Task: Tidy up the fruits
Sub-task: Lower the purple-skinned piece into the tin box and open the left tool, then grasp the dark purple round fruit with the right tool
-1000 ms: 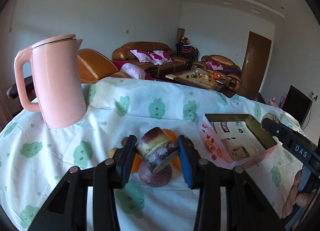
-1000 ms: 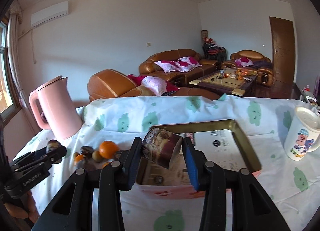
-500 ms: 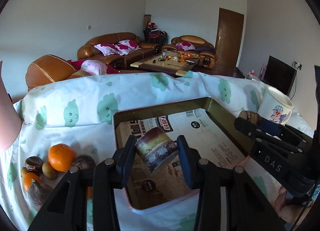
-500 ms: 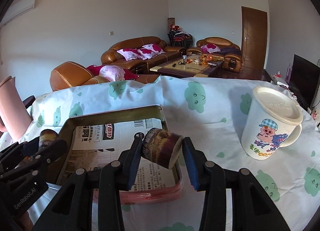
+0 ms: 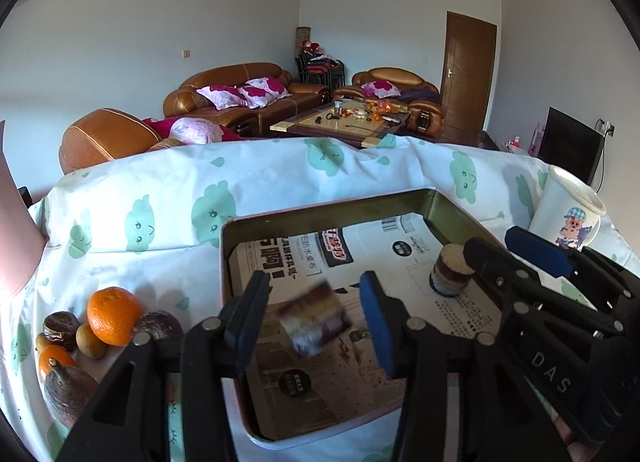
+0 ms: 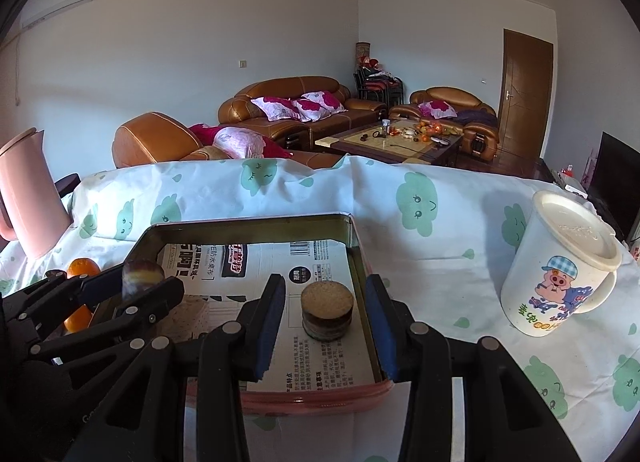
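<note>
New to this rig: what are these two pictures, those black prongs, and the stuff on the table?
No robot: a person holds a black two-finger tool in each hand, each with a camera looking along its fingers. One picture is from the left tool, whose jaws are opening around a blurred brown-purple cylinder. The other is from the right tool; a cork-topped brown cylinder stands between its pads, seemingly untouched, in the paper-lined metal tray. Oranges and brown fruits lie on the cloud-print cloth.

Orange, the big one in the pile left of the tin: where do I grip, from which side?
Probably across the widest middle of the orange, coming down from above. It is round, with no handle, and its top is bare, while a small yellow fruit and a dark fruit crowd its lower sides.
</note>
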### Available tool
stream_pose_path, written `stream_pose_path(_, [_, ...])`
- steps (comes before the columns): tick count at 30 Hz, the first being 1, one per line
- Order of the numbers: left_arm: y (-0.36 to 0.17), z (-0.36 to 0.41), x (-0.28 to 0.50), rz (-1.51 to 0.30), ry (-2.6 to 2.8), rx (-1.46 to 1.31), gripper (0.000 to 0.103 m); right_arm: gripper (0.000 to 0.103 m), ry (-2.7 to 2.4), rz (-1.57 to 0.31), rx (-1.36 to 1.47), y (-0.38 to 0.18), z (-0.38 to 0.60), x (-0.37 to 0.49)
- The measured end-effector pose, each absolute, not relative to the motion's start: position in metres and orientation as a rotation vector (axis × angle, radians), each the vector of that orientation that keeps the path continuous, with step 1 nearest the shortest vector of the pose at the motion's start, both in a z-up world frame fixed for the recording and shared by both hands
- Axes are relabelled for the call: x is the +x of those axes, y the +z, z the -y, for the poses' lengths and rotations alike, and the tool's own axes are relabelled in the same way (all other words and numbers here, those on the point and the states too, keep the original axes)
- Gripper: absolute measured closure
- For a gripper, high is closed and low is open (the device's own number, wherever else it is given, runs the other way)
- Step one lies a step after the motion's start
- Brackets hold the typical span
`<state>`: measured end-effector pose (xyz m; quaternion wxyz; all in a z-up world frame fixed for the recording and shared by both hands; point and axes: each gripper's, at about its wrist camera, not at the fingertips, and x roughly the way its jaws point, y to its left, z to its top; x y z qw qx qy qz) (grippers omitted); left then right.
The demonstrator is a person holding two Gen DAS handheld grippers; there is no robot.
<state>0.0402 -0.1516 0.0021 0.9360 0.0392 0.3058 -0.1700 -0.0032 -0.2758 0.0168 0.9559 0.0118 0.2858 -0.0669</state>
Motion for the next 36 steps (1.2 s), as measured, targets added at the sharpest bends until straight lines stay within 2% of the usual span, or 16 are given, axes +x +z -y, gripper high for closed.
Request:
stream_pose_path(3, [0.007, 0.149, 0.033, -0.577, -0.284, 0.089, 0.026, 0.056, -0.162, -0.566, 0.018, 0.019, 0.275, -0.005])
stream_pose_path(4, [0.008, 0.147, 0.032, -0.569, -0.263, 0.084, 0.017, 0.053, -0.177, -0.561, 0.021, 0.020, 0.276, -0.005])
stream_pose_path(5, [0.009, 0.144, 0.031, -0.562, -0.246, 0.074, 0.009, 0.047, -0.192, -0.557, 0.033, 0.021, 0.279, -0.006])
stream_pose_path(6, [0.010, 0.140, 0.029, -0.555, -0.238, 0.060, 0.005, 0.043, -0.205, -0.550, 0.050, 0.022, 0.283, -0.007])
stream_pose_path(7, [0.011, 0.136, 0.028, -0.546, -0.241, 0.045, 0.001, 0.034, -0.214, -0.538, 0.070, 0.024, 0.287, -0.009])
stream_pose_path(8, [0.012, 0.134, 0.026, -0.539, -0.250, 0.033, 0.000, 0.028, -0.216, -0.521, 0.093, 0.026, 0.291, -0.011])
stream_pose_path(11, [0.013, 0.135, 0.021, -0.526, -0.261, 0.045, 0.000, 0.025, -0.215, -0.472, 0.128, 0.031, 0.295, -0.018])
stream_pose_path(21, [0.017, 0.123, 0.009, -0.469, -0.218, 0.081, 0.000, 0.024, -0.249, -0.279, 0.144, 0.039, 0.293, -0.046])
stream_pose_path(36, [0.015, 0.086, -0.001, -0.484, -0.214, 0.046, 0.000, 0.023, -0.278, -0.283, 0.118, 0.041, 0.271, -0.068])
